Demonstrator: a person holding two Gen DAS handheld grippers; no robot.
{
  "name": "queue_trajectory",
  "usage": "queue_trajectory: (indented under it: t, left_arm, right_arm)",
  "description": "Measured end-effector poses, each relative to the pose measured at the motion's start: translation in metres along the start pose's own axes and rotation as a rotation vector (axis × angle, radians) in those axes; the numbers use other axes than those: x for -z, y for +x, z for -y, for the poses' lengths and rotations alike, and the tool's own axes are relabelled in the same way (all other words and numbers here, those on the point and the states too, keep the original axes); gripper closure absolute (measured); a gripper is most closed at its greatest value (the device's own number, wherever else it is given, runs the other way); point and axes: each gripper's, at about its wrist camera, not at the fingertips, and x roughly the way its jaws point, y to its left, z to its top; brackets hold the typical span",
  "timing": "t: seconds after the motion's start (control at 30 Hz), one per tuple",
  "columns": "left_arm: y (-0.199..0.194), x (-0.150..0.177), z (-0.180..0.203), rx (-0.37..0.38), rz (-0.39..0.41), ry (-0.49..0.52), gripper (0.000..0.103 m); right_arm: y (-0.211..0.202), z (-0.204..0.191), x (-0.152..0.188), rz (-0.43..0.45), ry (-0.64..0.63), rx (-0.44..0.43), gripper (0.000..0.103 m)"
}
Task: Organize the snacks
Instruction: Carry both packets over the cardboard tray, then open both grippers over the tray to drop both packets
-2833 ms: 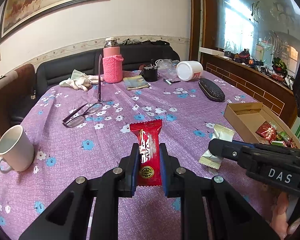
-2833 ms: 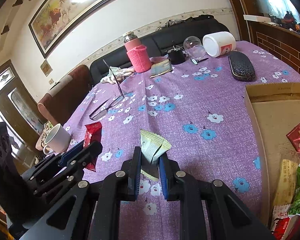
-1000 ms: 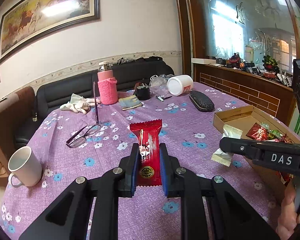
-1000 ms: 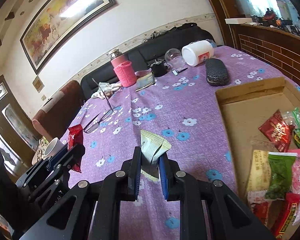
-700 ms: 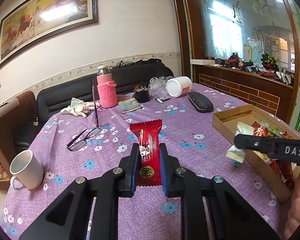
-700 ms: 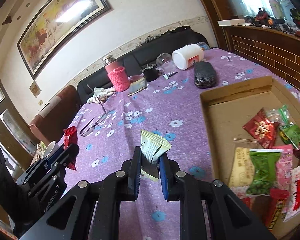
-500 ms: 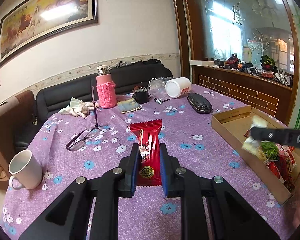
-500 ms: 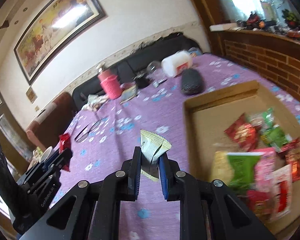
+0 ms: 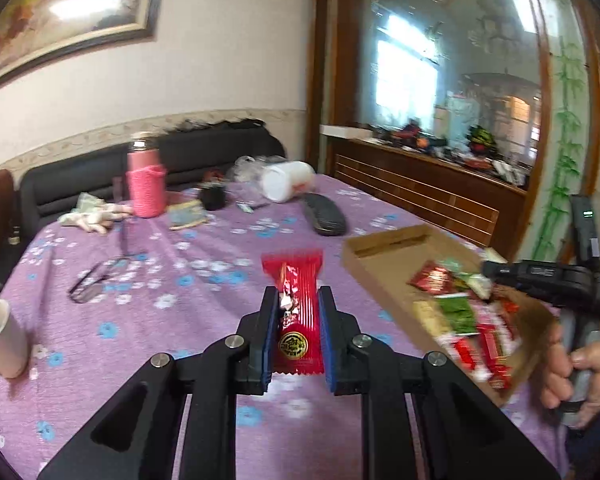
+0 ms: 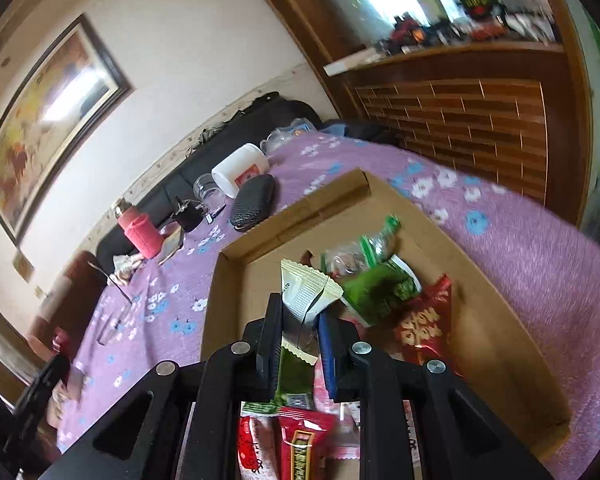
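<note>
While pinched in the right gripper (image 10: 300, 316), pale green crimped packet (image 10: 306, 292), creased, above cardboard box (image 10: 500, 344).

Pale green-and-white foil sachet (image 10: 306, 294) clamped in right gripper (image 10: 300, 340): small print ending "LTD" along edge, rest illegible; red crinkled snack bag (image 10: 424, 330) in cardboard box: yellow lettering, unreadable; round gold emblem on red ribbed wrapper (image 9: 296, 312): too blurred to read
</note>
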Motion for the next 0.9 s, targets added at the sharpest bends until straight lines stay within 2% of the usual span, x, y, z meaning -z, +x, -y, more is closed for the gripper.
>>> queue_trajectory:
  t: [0.27, 0.33, 0.4, 0.5, 0.63, 0.7, 0.73, 0.8, 0.83, 0.9]
  left_arm:
    - [0.024, -0.013, 0.089, 0.187, -0.080, 0.096, 0.085]
    - [0.030, -0.012, 0.103, 0.202, -0.096, 0.112, 0.085]
    - [0.034, -0.011, 0.103, 0.234, -0.131, 0.080, 0.085]
    - [0.037, -0.013, 0.072, 0.200, -0.195, -0.043, 0.085]
    - [0.051, -0.008, 0.017, 0.073, -0.335, -0.210, 0.076]
    - [0.056, -0.002, 0.010, 0.024, -0.378, -0.188, 0.068]
    - [0.058, 0.002, 0.009, 0.023, -0.406, -0.180, 0.063]
    - [0.057, 0.012, 0.011, 0.078, -0.446, -0.188, 0.058]
    - [0.054, 0.018, 0.016, 0.092, -0.462, -0.160, 0.054]
    - [0.049, 0.027, 0.024, 0.063, -0.479, -0.075, 0.052]
  right_arm:
    - [0.004, 0.022, 0.001, -0.035, 0.102, -0.003, 0.086]
    - [0.006, 0.022, 0.001, -0.039, 0.102, -0.008, 0.086]
    - [0.005, 0.022, 0.002, -0.038, 0.092, -0.012, 0.086]
    - [0.005, 0.022, 0.002, -0.041, 0.081, -0.024, 0.085]
    - [0.005, 0.023, 0.001, -0.050, 0.088, -0.059, 0.085]
    - [0.004, 0.024, 0.000, -0.050, 0.091, -0.078, 0.085]
    - [0.003, 0.024, 0.000, -0.048, 0.091, -0.083, 0.085]
    - [0.002, 0.024, 0.000, -0.044, 0.094, -0.088, 0.084]
    - [0.001, 0.025, -0.001, -0.041, 0.097, -0.090, 0.084]
    - [0.000, 0.026, -0.001, -0.035, 0.095, -0.089, 0.084]
